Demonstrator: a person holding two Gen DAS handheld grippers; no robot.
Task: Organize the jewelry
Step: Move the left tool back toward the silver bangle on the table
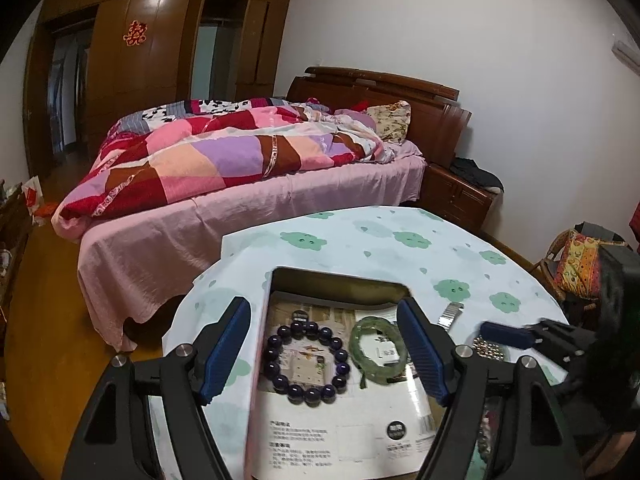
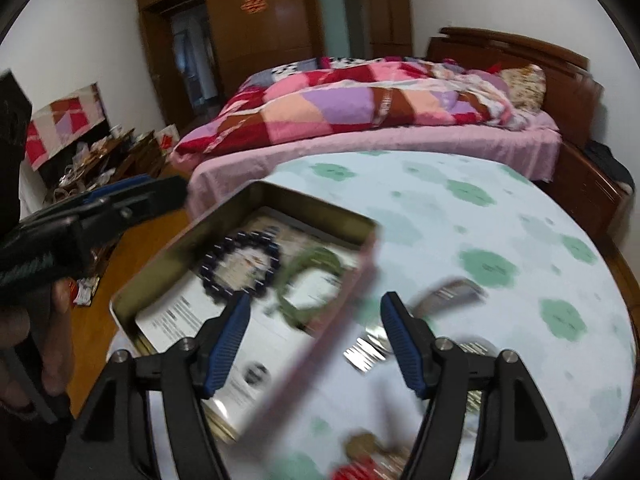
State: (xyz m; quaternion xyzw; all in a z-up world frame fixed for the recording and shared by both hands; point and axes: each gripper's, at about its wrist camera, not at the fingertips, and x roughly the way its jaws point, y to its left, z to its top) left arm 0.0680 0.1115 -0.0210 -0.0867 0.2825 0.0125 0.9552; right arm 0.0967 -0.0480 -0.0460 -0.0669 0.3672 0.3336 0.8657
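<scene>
An open metal tin [image 1: 280, 276] [image 2: 160, 264] stands on the round table. Inside lie a dark purple bead bracelet [image 1: 306, 356] [image 2: 240, 264] and a green jade bangle [image 1: 378, 350] [image 2: 308, 284] on printed paper. A silver metal watch band [image 1: 450, 316] [image 2: 448, 294] lies on the cloth right of the tin. My left gripper [image 1: 324, 356] is open, its fingers straddling the tin above both bracelets. My right gripper [image 2: 316, 340] is open over the tin's right wall; it also shows in the left wrist view [image 1: 504, 334]. The right wrist view is motion-blurred.
The table carries a white cloth with green flowers [image 1: 412, 240] [image 2: 480, 200]. A bed with a patchwork quilt [image 1: 224, 160] stands behind it. Shiny silver pieces [image 2: 364, 354] and a red-and-gold item [image 2: 360, 460] lie near my right gripper. A wicker chair [image 1: 576, 264] stands at the right.
</scene>
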